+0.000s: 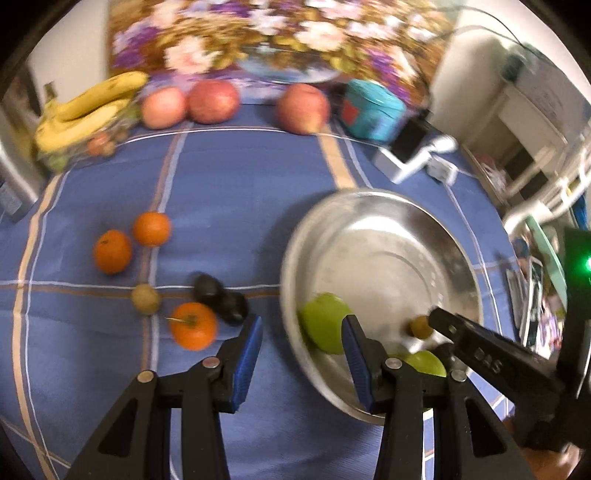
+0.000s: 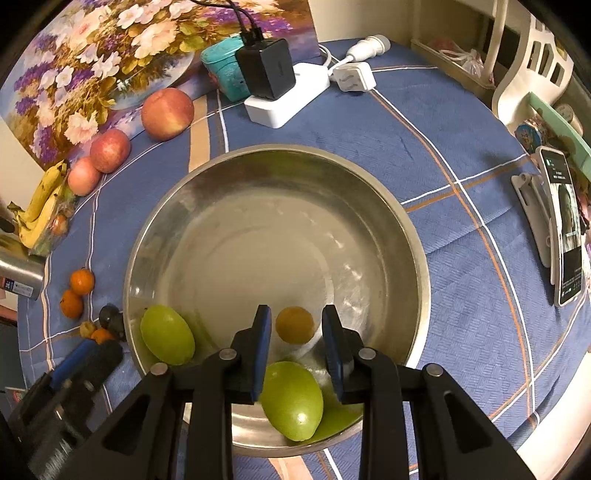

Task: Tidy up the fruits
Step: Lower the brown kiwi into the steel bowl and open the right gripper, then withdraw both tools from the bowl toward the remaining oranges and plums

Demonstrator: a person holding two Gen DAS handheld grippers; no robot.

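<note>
A steel bowl (image 2: 413, 236) (image 1: 463, 243) sits on the blue tablecloth. In it lie two green fruits (image 2: 168, 334) (image 2: 291, 400) and a small brown fruit (image 2: 294, 325) (image 1: 421, 326). My right gripper (image 2: 295, 328) is open above the bowl's near side, with the small brown fruit between its fingers but apart from them. My left gripper (image 1: 303, 343) is open and empty over the bowl's left rim. On the cloth to its left lie three oranges (image 1: 192, 325) (image 1: 112, 251) (image 1: 151, 229), two dark fruits (image 1: 208, 288) and a small tan fruit (image 1: 146, 298).
At the back stand three apples (image 1: 213, 101) (image 1: 162, 107) (image 1: 303, 108), bananas (image 1: 86, 110), a teal box (image 1: 371, 110), a flower painting (image 1: 280, 33) and a charger block (image 2: 286, 98). A phone on a stand (image 2: 563, 229) is at the right, a metal can (image 2: 20, 275) at the left.
</note>
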